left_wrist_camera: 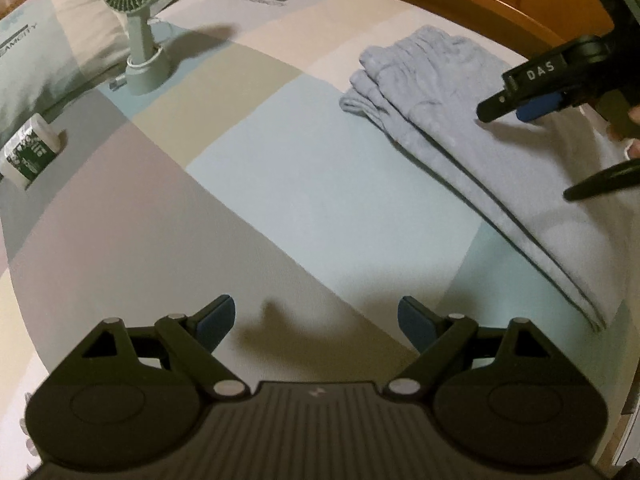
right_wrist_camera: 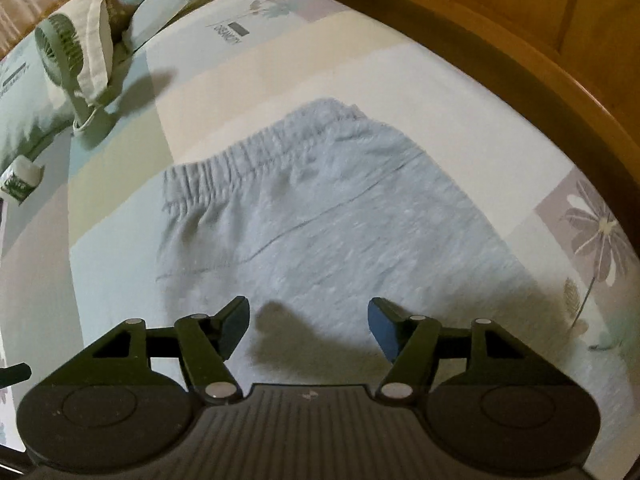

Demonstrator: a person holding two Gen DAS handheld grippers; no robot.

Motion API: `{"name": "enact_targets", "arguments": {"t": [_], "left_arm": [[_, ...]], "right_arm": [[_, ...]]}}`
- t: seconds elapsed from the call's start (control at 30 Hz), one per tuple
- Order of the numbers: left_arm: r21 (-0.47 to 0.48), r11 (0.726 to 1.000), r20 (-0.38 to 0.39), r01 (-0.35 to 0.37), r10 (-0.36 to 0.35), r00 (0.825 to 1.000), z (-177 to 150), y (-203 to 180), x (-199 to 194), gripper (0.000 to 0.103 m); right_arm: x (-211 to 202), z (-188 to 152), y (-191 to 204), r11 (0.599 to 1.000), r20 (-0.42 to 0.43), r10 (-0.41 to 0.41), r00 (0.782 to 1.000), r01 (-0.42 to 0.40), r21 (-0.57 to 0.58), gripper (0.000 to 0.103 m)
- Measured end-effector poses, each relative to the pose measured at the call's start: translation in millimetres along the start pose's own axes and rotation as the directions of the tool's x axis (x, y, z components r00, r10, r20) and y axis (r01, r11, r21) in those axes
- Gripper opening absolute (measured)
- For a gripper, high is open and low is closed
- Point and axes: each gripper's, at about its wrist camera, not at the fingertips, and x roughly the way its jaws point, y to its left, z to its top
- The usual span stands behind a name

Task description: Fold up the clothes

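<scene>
Left wrist view: left tongs (left_wrist_camera: pixel 316 320) wide, empty, over bare bed sheet (left_wrist_camera: pixel 280 200).
Trousers: grey trousers (right_wrist_camera: pixel 320 232) folded lengthwise, near the wooden bed frame (right_wrist_camera: pixel 520 40).
Right tongs: right tongs (right_wrist_camera: pixel 308 324) wide, empty above the cloth.
Advice: pinch both layers, fold evenly.
Surroundings: fan (left_wrist_camera: pixel 136 20), pillow (left_wrist_camera: pixel 36 60).

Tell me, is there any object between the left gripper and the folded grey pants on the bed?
Nothing visible. Only bare bedsheet lies between the open left gripper and the grey pants. The fan and the small bottle stand far off, and the open right gripper hovers over the pants.
</scene>
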Motion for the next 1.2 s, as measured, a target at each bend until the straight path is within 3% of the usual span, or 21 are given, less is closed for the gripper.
{"name": "enact_targets", "arguments": {"t": [0.2, 0.4, 0.57, 0.83, 1.0, 1.2], "left_arm": [[-0.008, 1.0, -0.027, 0.009, -0.009, 1.0, -9.0, -3.4, -1.4, 0.089], [-0.019, 1.0, -0.039, 0.008, -0.008, 0.999, -11.2, -1.9, -2.3, 0.089], [-0.025, 1.0, -0.047, 0.005, -0.006, 0.999, -11.6, 1.1, -2.3, 0.089], [-0.01, 1.0, -0.071, -0.017, 0.016, 0.997, -10.1, 5.4, 1.6, 0.089], [0.0, 0.999, -0.072, -0.04, 0.04, 0.997, -4.7, 4.4, 6.1, 0.089], [0.039, 0.999, -0.059, -0.036, 0.038, 0.998, 2.3, -8.6, 6.8, 0.089]], "right_arm": [[-16.3, -3.2, 10.4, 0.997, -0.022, 0.064, 0.998, -0.063, 0.05, 0.073], [-10.0, -13.8, 24.6, 0.983, -0.096, 0.159, 0.983, -0.148, 0.11, 0.073], [-17.6, -25.7, 31.2, 0.979, -0.113, 0.181, 0.977, -0.168, 0.115, 0.073], [-61.3, -52.6, 0.0, 0.989, 0.023, 0.091, 0.996, -0.093, 0.118, 0.074], [-73.4, -98.9, -25.2, 0.997, 0.112, -0.072, 0.991, 0.071, 0.015, 0.076], [-58.1, -160.8, -42.1, 0.997, 0.012, -0.075, 0.997, 0.075, -0.01, 0.077]]}}
